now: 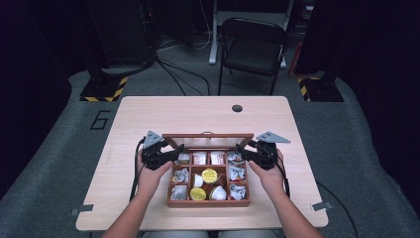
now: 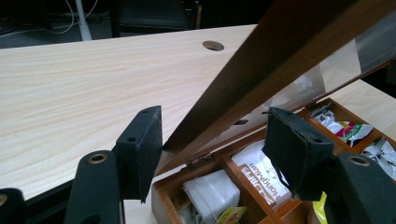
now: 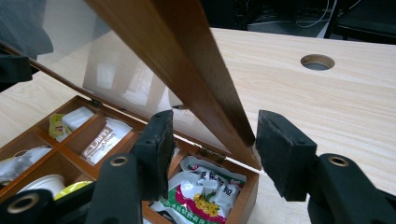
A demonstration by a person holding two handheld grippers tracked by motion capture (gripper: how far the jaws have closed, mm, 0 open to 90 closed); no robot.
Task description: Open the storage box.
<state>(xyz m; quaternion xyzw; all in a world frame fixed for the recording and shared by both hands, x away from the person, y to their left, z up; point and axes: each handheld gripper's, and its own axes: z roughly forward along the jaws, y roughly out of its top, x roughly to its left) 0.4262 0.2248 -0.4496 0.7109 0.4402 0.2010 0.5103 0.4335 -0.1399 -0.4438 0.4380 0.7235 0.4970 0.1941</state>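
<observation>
Pale wooden table carries a brown wooden compartment box at its near centre, packed with sachets and small cups, its glass-paned wooden lid raised and standing along the far side. Left gripper sits at the lid's left end, right gripper at the right end. Each has its jaws partly open astride the lid's frame edge, pads not pressing it, gripping nothing.

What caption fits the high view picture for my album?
Two hand-held grippers, left gripper and right gripper, flank the raised glass lid of a wooden box of tea packets on a table.
</observation>
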